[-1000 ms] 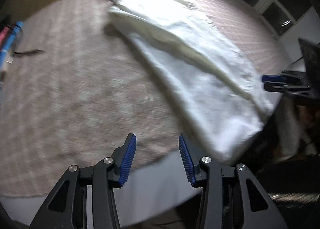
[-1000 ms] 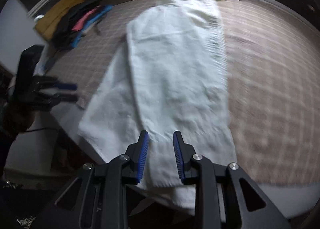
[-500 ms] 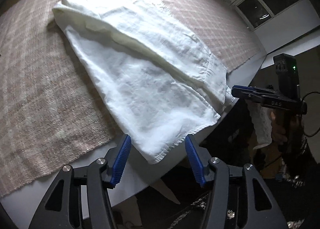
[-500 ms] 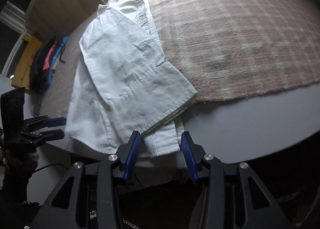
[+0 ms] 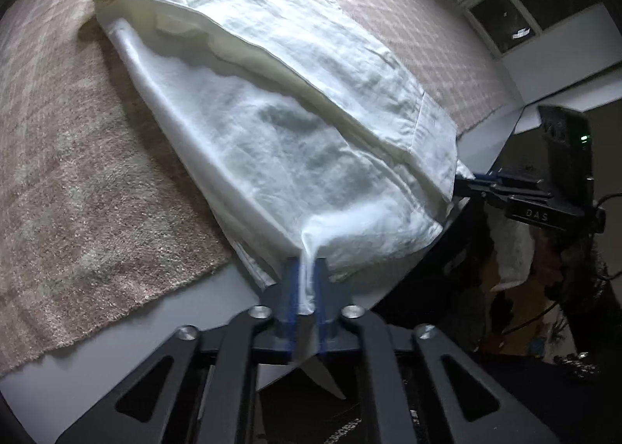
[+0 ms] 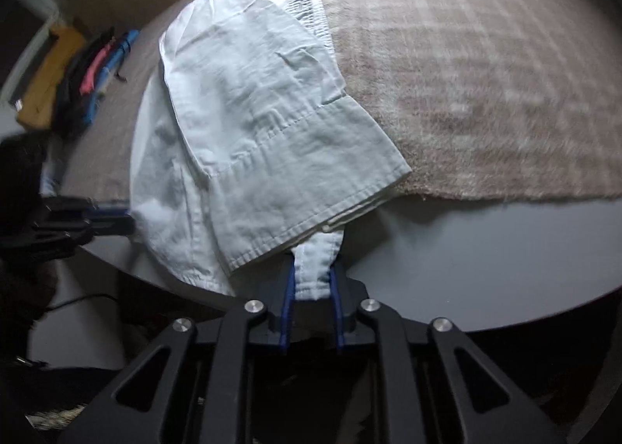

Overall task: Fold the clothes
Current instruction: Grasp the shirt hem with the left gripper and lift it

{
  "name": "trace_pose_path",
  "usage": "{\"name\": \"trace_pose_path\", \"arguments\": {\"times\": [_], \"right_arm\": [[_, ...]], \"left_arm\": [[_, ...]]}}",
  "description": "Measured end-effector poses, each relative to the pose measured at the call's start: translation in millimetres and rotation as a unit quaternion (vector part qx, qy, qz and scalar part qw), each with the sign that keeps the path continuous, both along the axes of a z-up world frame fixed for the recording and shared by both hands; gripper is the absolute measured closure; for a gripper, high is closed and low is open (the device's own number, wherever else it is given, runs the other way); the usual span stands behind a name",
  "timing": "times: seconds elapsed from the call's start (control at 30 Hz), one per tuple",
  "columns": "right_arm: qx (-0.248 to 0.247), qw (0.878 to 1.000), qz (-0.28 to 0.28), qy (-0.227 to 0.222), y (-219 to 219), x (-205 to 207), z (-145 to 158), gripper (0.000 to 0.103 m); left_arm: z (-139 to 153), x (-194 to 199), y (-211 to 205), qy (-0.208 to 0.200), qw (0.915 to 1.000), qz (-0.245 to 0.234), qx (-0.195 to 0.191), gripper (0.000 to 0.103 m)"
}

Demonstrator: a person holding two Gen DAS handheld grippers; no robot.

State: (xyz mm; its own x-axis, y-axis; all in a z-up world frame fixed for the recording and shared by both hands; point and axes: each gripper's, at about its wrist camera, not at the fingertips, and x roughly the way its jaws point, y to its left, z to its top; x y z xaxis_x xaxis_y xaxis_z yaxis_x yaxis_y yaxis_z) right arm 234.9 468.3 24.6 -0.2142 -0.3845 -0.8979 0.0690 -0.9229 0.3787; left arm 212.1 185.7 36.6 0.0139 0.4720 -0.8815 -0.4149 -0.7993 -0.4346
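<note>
Both pairs of jaws are closing since half a second ago, and we are now pinching the white shirt (image 5: 295,141) hem ahead of them at the table (image 6: 486,249) edge, risking a one-layer grip that unfolds.

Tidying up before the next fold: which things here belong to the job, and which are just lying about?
In use:
white shirt
left claw, shut on its hem
right claw, shut on its hem

Lying about:
clothes pile
rug underneath
</note>
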Motion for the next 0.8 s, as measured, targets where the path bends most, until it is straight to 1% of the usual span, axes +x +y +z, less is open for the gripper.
{"name": "trace_pose_path", "arguments": {"times": [0.1, 0.2, 0.3, 0.33, 0.4, 0.43, 0.5, 0.57, 0.63, 0.67, 0.73, 0.8], "right_arm": [[-0.068, 0.997, -0.03, -0.009, 18.2, -1.3, 1.7, 0.09], [-0.124, 0.991, -0.053, 0.003, 32.6, -4.2, 15.1, 0.09], [-0.169, 0.983, -0.067, 0.011, 40.3, -8.5, 28.1, 0.09], [-0.174, 0.982, -0.067, 0.012, 39.5, -10.3, 30.8, 0.09], [-0.164, 0.985, -0.057, 0.013, 32.2, -14.1, 33.0, 0.09], [-0.158, 0.986, -0.052, 0.013, 28.6, -16.0, 34.1, 0.09], [-0.137, 0.99, -0.041, 0.004, 27.3, -17.6, 30.3, 0.09], [-0.121, 0.992, -0.033, -0.005, 28.3, -15.5, 26.8, 0.09], [-0.113, 0.993, -0.03, -0.014, 29.9, -13.8, 20.5, 0.09], [-0.111, 0.993, -0.029, -0.017, 31.1, -11.5, 18.0, 0.09], [-0.102, 0.994, -0.022, -0.017, 31.4, -7.8, 15.7, 0.09], [-0.09, 0.996, -0.012, -0.014, 30.0, -5.7, 13.8, 0.09]], "left_arm": [[7.4, 0.6, -4.9, 0.002, 0.9999, 0.008, 0.015, 0.1], [16.9, -1.0, -14.7, -0.005, 0.9988, 0.031, 0.039, 0.101], [28.3, -4.3, -25.0, -0.013, 0.9963, 0.053, 0.067, 0.101], [31.3, -5.0, -25.7, -0.011, 0.9962, 0.052, 0.069, 0.101], [30.8, -3.4, -21.5, -0.002, 0.9979, 0.04, 0.05, 0.1], [27.2, -2.5, -19.5, -0.006, 0.9985, 0.04, 0.038, 0.098], [22.5, -2.8, -27.0, -0.025, 0.9974, 0.059, 0.033, 0.085], [21.6, -3.0, -36.7, -0.023, 0.9957, 0.084, 0.031, 0.077], [17.5, -4.1, -37.1, -0.028, 0.9946, 0.096, 0.028, 0.076], [14.3, -4.8, -35.7, -0.03, 0.9944, 0.099, 0.024, 0.073], [6.0, -4.7, -29.2, -0.033, 0.9947, 0.098, -0.005, 0.073], [-2.9, -3.5, -23.8, -0.04, 0.9936, 0.103, -0.026, 0.073]]}}
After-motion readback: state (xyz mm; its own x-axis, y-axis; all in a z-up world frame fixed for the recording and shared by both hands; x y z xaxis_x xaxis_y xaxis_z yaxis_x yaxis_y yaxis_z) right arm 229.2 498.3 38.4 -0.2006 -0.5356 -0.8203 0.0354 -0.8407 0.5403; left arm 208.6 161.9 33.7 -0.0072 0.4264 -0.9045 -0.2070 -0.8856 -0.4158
